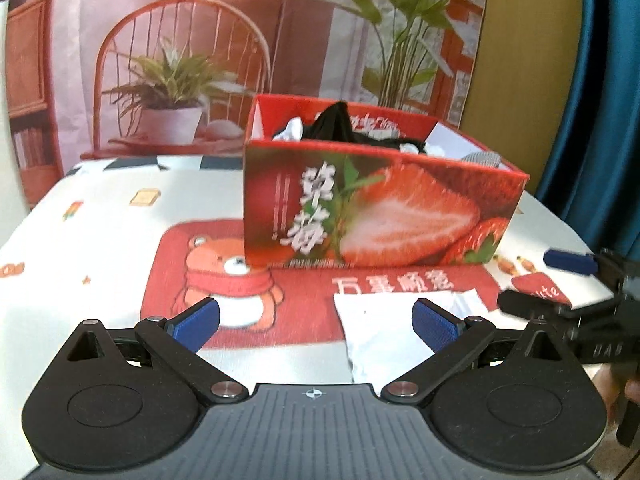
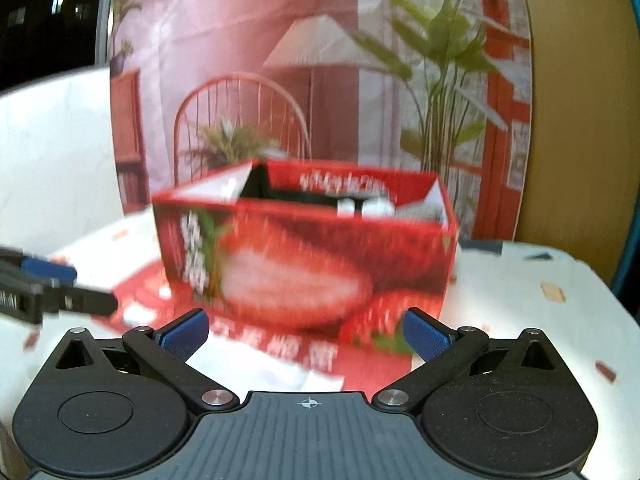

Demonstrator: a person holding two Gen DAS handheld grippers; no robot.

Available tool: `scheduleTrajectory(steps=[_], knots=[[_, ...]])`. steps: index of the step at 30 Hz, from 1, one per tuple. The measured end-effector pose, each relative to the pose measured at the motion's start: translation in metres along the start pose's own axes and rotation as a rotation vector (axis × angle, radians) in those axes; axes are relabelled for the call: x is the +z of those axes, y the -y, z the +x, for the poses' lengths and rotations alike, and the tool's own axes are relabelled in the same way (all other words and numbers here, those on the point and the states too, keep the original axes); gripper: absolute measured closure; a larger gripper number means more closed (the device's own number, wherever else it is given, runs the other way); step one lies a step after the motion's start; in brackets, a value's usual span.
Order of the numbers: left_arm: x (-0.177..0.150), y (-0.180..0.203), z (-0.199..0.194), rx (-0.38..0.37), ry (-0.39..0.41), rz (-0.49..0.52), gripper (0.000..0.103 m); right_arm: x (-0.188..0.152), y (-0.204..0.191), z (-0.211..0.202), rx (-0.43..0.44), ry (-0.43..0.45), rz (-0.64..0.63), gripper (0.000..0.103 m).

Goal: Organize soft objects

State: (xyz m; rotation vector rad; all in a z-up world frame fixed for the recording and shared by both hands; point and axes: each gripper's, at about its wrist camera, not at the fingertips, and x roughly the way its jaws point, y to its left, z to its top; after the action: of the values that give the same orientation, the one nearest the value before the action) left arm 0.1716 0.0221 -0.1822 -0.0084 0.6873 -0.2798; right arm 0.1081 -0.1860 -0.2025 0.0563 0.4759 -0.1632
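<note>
A red strawberry-print box (image 1: 380, 204) stands on the table and holds black and white soft items (image 1: 340, 124). It also shows, blurred, in the right wrist view (image 2: 304, 256). A white cloth (image 1: 384, 332) lies flat on the table in front of the box, just ahead of my left gripper (image 1: 316, 326), which is open and empty. The same cloth (image 2: 256, 364) lies under my right gripper (image 2: 306, 336), which is open and empty. The right gripper also shows at the right edge of the left wrist view (image 1: 568, 276).
The table carries a white cloth with a red bear print (image 1: 224, 276). A printed backdrop of a chair and plants (image 1: 180, 76) stands behind the box. A blue curtain (image 1: 600, 92) hangs at the right.
</note>
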Motion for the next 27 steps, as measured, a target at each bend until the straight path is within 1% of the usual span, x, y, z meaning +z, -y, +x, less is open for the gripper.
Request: scheduleTrajectory(steps=[4, 8, 14, 18, 21, 24, 27], knots=[[-0.011, -0.003, 0.005, -0.008, -0.032, -0.021, 0.000, -0.018, -0.009, 0.003, 0.008, -0.058, 0.022, 0.000], [-0.018, -0.001, 0.012, -0.009, -0.057, -0.012, 0.000, -0.035, -0.024, 0.007, 0.004, -0.110, -0.018, 0.000], [-0.025, -0.001, 0.016, 0.016, -0.058, 0.003, 0.000, -0.051, -0.033, 0.018, 0.014, -0.196, -0.044, 0.001], [-0.024, -0.007, 0.016, 0.024, -0.050, -0.016, 0.000, -0.051, -0.031, 0.021, -0.004, -0.209, -0.044, 0.000], [-0.023, -0.011, 0.018, 0.029, -0.041, -0.034, 0.000, -0.045, -0.029, 0.028, -0.015, -0.247, -0.031, 0.000], [-0.022, -0.014, 0.021, 0.032, -0.037, -0.055, 0.000, -0.036, -0.035, 0.036, -0.042, -0.280, -0.089, 0.001], [-0.023, -0.016, 0.024, 0.036, -0.040, -0.068, 0.000, -0.030, -0.038, 0.045, -0.040, -0.305, -0.121, 0.001]])
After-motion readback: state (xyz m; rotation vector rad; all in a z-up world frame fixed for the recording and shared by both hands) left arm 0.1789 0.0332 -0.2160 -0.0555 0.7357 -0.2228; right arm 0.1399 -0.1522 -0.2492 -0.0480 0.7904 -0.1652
